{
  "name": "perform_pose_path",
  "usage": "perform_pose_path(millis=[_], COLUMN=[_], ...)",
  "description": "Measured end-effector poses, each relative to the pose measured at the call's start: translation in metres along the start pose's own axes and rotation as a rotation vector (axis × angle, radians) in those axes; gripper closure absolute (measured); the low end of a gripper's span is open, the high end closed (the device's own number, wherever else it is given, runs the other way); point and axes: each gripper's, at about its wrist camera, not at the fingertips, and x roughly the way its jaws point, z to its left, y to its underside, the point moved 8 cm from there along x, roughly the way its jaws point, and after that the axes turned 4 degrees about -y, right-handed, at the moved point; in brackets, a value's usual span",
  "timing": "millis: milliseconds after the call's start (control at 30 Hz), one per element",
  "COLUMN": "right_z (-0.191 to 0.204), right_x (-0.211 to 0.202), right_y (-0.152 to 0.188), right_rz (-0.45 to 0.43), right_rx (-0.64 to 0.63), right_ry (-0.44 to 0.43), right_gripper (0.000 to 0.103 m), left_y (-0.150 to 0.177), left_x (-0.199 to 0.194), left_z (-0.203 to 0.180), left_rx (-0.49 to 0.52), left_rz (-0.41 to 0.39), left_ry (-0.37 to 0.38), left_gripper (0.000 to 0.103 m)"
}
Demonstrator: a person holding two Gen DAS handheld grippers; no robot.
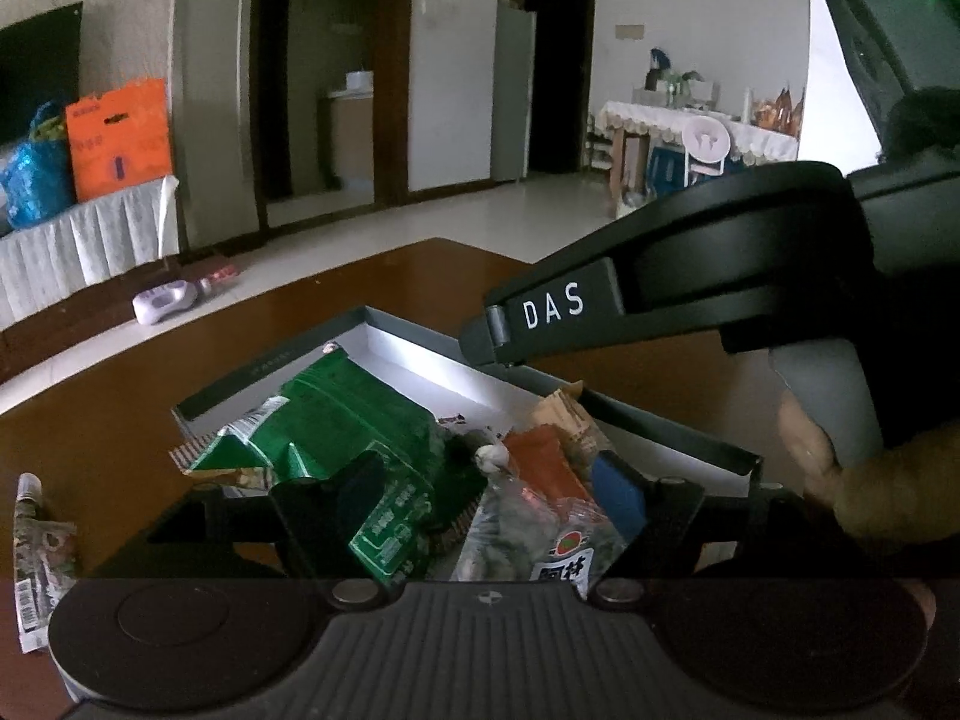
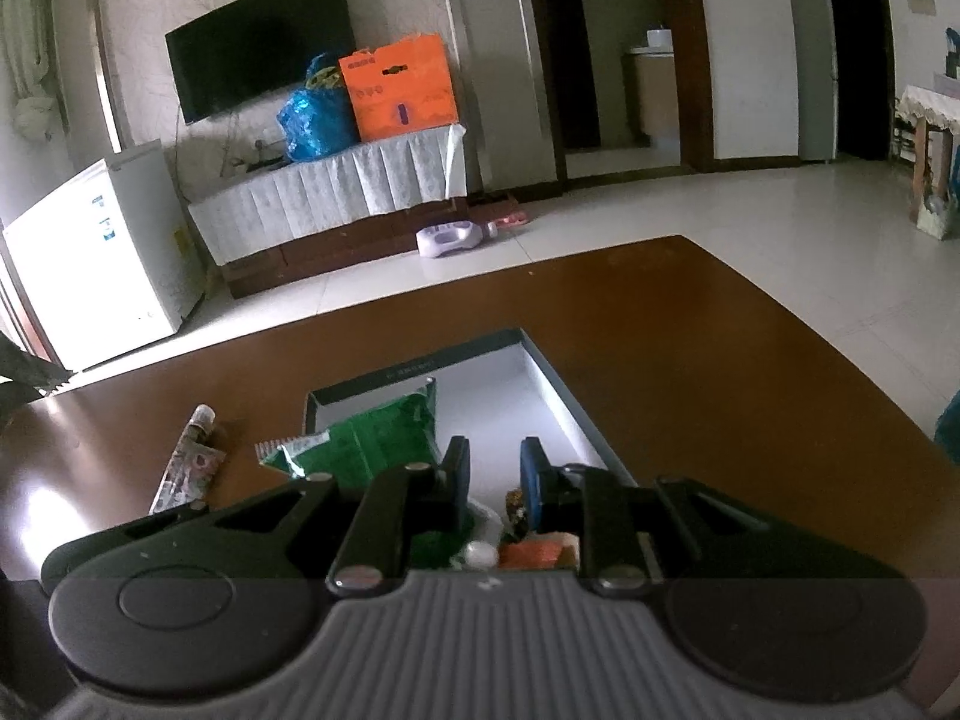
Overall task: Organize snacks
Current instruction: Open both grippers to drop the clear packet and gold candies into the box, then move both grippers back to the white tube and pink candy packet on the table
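Note:
A shallow grey box with a white inside [image 1: 420, 354] [image 2: 540, 378] lies on the brown table. It holds a green snack packet [image 1: 348, 432] [image 2: 384, 438], an orange packet [image 1: 543, 468] [image 2: 531, 553], a clear packet with a red-green logo [image 1: 540, 540] and a tan packet [image 1: 567, 414]. My left gripper [image 1: 480, 480] is open, low over the snacks in the box. My right gripper [image 2: 493, 471] is open with a narrow gap, empty, above the box; it shows in the left wrist view [image 1: 600, 306] marked DAS.
A long patterned snack packet [image 1: 42, 552] [image 2: 189, 468] lies on the table left of the box. The table edge runs behind the box, with tiled floor beyond. A white freezer [image 2: 90, 258], a TV stand [image 2: 336, 192] and a far table [image 1: 690, 126] stand around the room.

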Motion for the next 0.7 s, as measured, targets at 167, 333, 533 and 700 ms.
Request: perform_pose_path(millis=[167, 333, 533, 700], right_z=[0.006, 0.01, 0.029, 0.044], right_x=[-0.004, -0.008, -0.012, -0.012], right_y=[-0.003, -0.007, -0.007, -0.008], right_rz=[-0.025, -0.039, -0.05, -0.049], right_rx=[0.006, 0.03, -0.002, -0.01], right_ry=[-0.014, -0.044, -0.082, -0.109], right_gripper=[0.083, 0.066, 0.057, 0.057], left_y=[-0.004, -0.007, -0.003, -0.003], left_x=[-0.011, -0.022, -0.033, -0.046], left_z=[0.009, 0.025, 0.052, 0.081], left_rx=[-0.001, -0.02, -0.051, -0.087], left_rz=[-0.022, -0.04, -0.04, -0.045], left_ry=[-0.003, -0.026, -0.105, -0.17], left_gripper=[0.025, 0.023, 0.023, 0.023])
